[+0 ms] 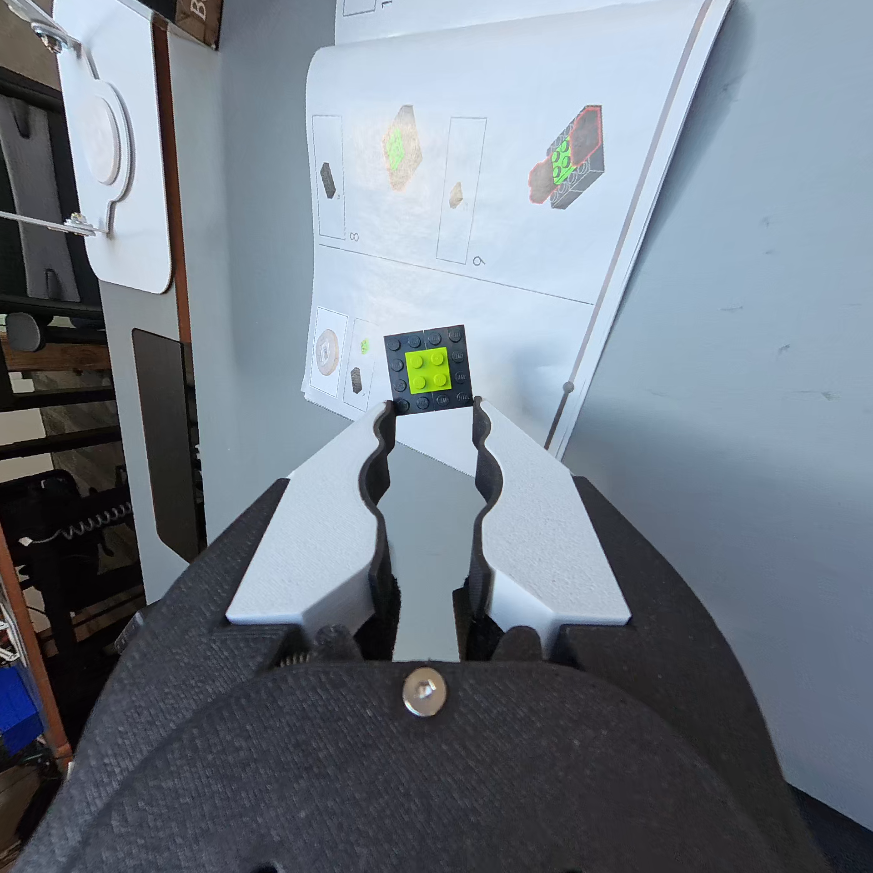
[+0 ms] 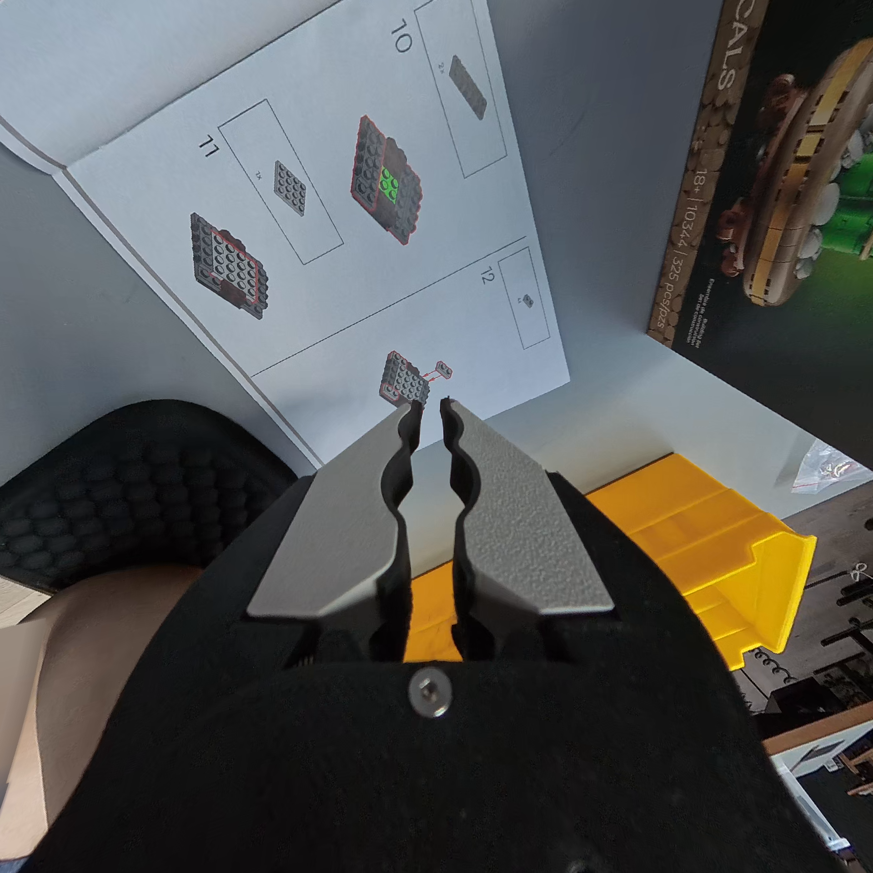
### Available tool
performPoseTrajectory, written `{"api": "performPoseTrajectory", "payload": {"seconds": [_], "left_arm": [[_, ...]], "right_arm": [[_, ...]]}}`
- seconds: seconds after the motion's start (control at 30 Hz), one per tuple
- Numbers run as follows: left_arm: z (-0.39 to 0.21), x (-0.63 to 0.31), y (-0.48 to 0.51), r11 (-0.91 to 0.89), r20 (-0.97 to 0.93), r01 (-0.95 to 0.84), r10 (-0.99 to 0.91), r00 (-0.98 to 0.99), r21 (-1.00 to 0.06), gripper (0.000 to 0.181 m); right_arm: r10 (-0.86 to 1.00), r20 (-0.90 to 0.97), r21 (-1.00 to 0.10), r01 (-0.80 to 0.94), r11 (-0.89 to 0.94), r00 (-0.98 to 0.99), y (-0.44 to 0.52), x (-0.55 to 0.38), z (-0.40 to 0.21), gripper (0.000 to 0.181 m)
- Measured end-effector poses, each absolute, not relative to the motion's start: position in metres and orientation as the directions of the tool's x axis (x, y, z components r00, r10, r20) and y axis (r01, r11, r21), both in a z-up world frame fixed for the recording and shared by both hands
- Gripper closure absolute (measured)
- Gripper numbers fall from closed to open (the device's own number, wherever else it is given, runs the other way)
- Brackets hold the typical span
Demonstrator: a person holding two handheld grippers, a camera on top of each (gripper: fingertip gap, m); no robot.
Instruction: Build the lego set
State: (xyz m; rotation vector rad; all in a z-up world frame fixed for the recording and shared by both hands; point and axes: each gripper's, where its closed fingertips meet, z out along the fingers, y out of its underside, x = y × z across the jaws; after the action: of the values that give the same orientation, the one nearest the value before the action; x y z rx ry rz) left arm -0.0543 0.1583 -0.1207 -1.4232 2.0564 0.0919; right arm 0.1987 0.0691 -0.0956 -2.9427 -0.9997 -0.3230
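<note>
A square assembly of black plates (image 1: 460, 378) with a lime 2x2 plate (image 1: 427, 371) on its middle sits on the open instruction booklet (image 1: 472, 212) on the grey table. My left gripper (image 1: 432, 404) is shut on this assembly, one fingertip at each of its two near corners. In the right wrist view, my right gripper (image 2: 431, 405) hovers over another page of the booklet (image 2: 307, 141). Its jaws are almost together with only a thin slit, and nothing shows between them.
A yellow parts bin (image 2: 685, 543) lies right of the right gripper, with the dark set box (image 2: 779, 189) standing behind it and a clear plastic bag (image 2: 826, 465) beside it. A black honeycomb cushion (image 2: 118, 482) and a person's arm (image 2: 94, 661) are at the left. A white stand (image 1: 113, 141) is at the table's left edge. Spacing between my two grippers at the tips: around 25 cm.
</note>
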Motion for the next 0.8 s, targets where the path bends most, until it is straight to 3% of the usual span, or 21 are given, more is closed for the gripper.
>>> {"api": "performPoseTrajectory", "payload": {"seconds": [0.1,0.17,0.23,0.33,0.43,0.47,0.53,0.67,0.8], "left_arm": [[-0.121,-0.054,0.155,0.417,-0.530,-0.862,-0.819,-0.218,-0.289,0.150],[-0.119,-0.054,0.152,0.413,-0.532,-0.859,-0.821,-0.208,-0.302,0.150],[-0.116,-0.055,0.150,0.404,-0.533,-0.856,-0.825,-0.188,-0.323,0.150],[-0.106,-0.059,0.148,0.388,-0.547,-0.849,-0.824,-0.146,-0.358,0.150],[-0.091,-0.069,0.152,0.363,-0.573,-0.844,-0.816,-0.083,-0.394,0.150],[-0.086,-0.072,0.153,0.354,-0.579,-0.840,-0.813,-0.060,-0.411,0.150],[-0.076,-0.078,0.153,0.336,-0.579,-0.829,-0.815,-0.018,-0.447,0.150],[-0.065,-0.089,0.155,0.326,-0.596,-0.827,-0.803,0.014,-0.458,0.150],[-0.059,-0.091,0.154,0.343,-0.625,-0.835,-0.780,0.002,-0.430,0.150]], "right_arm": [[0.599,0.204,0.034,0.606,-0.795,0.775,0.075,0.198,-0.096,0.174],[0.609,0.175,-0.035,0.623,-0.781,0.774,0.087,0.186,-0.096,0.177],[0.625,0.106,-0.166,0.634,-0.755,0.773,0.107,0.161,-0.094,0.175],[0.690,-0.133,-0.447,0.578,-0.683,0.712,0.138,0.091,-0.077,0.169],[0.735,-0.467,-0.658,0.362,-0.660,0.491,0.149,0.014,-0.034,0.119],[0.725,-0.567,-0.695,0.245,-0.675,0.390,0.153,-0.007,-0.014,0.115],[0.687,-0.682,-0.698,0.056,-0.714,0.250,0.164,-0.031,0.009,0.114],[0.646,-0.696,-0.664,0.062,-0.745,0.313,0.178,-0.050,-0.025,0.112],[0.588,-0.797,-0.586,0.059,-0.808,0.137,0.163,-0.077,-0.025,0.123]]}}
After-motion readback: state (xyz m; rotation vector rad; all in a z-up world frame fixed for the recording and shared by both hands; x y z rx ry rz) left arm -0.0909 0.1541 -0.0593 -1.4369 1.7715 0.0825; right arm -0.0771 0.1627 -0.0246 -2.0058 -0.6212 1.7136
